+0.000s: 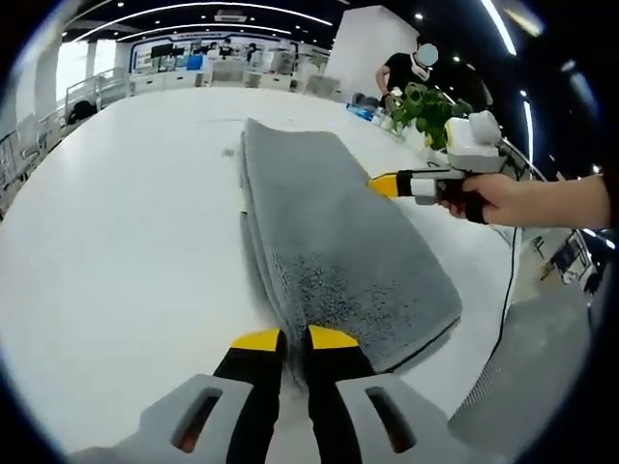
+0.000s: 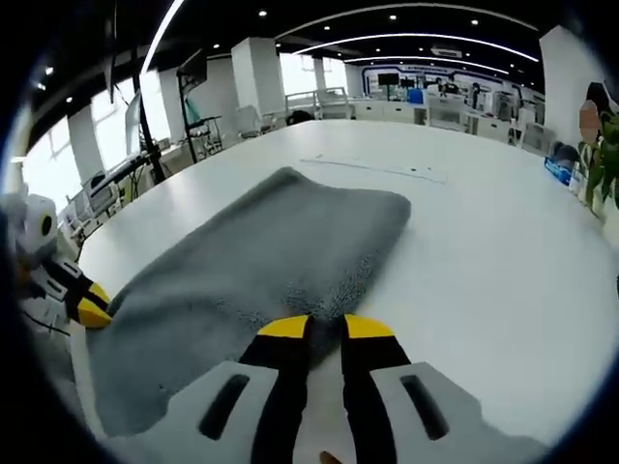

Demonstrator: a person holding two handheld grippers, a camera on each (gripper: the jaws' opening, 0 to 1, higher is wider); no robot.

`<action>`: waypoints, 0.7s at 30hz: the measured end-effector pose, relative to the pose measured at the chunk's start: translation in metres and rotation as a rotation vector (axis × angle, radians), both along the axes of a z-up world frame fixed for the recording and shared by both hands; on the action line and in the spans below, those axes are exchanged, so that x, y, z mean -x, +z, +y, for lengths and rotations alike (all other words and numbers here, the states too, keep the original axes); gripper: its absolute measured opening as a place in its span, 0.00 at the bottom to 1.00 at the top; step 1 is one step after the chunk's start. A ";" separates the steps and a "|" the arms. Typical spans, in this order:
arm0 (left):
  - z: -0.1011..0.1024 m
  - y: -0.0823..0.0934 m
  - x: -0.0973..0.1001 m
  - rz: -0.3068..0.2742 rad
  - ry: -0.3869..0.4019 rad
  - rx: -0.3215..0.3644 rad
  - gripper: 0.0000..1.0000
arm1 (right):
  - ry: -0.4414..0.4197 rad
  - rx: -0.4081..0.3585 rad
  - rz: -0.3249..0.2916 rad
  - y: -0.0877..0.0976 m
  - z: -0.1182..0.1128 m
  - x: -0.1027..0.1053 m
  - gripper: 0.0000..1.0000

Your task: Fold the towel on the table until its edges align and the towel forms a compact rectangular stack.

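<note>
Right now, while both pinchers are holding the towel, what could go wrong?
The left gripper and right gripper each pinch only an edge of the grey towel. If one slips, the fold may flop open. The layers near the left gripper already look a bit uneven, so the edges might end up crooked. Also, one towel corner lies close to the white table's edge, so pulling that way could drag it off.

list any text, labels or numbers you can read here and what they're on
None can be read.
The grey towel, the white table and both grippers, left and right, bear no visible writing.
Far wall screens show blue panels, too small and blurred to read.
</note>
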State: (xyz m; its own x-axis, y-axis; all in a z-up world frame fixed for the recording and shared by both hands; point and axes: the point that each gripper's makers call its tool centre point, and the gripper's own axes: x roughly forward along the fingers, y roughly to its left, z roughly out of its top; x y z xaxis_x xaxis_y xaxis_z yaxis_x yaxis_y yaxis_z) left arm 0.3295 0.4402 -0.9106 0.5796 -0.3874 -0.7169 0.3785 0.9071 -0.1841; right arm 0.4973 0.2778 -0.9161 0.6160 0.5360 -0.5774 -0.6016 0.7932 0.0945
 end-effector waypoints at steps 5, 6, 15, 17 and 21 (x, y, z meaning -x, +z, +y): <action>-0.017 -0.001 0.008 0.006 -0.038 0.006 0.08 | -0.014 -0.010 0.005 -0.001 -0.007 0.000 0.06; -0.022 0.000 0.010 0.004 -0.048 0.013 0.08 | -0.035 -0.022 0.011 -0.001 -0.010 -0.001 0.06; -0.041 0.000 0.016 -0.008 -0.175 -0.045 0.07 | -0.090 -0.029 0.005 -0.001 -0.033 0.005 0.04; -0.045 0.000 0.017 -0.005 -0.191 -0.057 0.07 | -0.102 -0.030 0.008 0.000 -0.036 0.008 0.04; -0.046 -0.001 0.016 -0.010 -0.207 -0.073 0.07 | -0.090 0.012 -0.002 0.001 -0.041 0.013 0.05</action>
